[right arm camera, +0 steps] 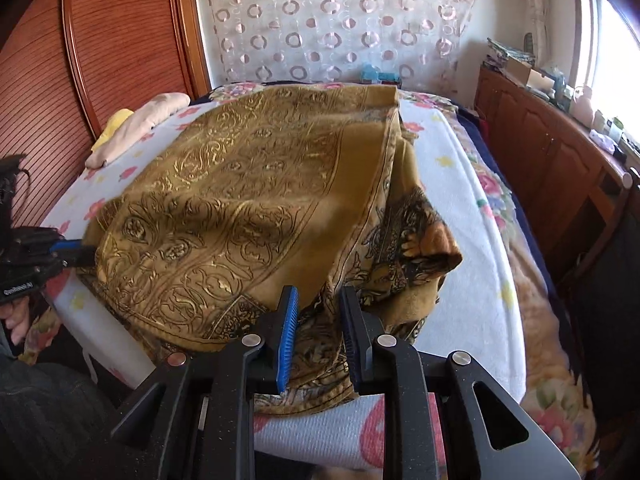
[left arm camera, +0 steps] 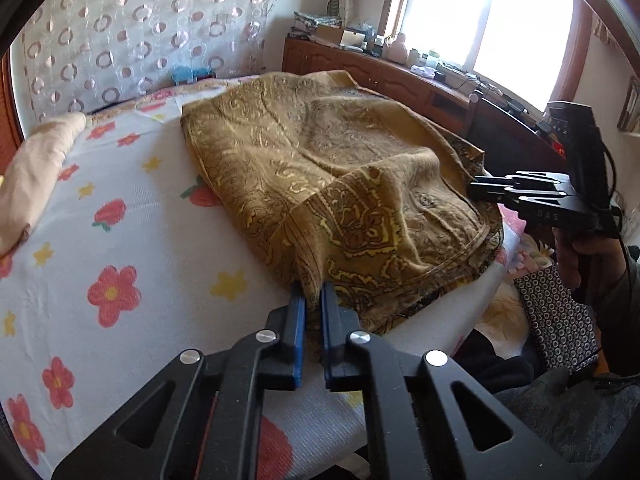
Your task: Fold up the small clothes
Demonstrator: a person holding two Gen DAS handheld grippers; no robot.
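On the bed [left arm camera: 80, 240], left gripper [left arm camera: 313, 292] and right gripper [right arm camera: 318, 300] both clamping gold cloth [left arm camera: 320, 168]

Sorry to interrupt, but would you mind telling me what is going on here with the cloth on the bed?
A person is folding a gold patterned cloth on a flowered bed sheet, holding a gripper in each hand. The left gripper is shut on the cloth's near edge. The right gripper has a bunched part of the same cloth between its pads and appears to grip it. The cloth lies rumpled, not yet neatly folded. A beige pillow sits aside.
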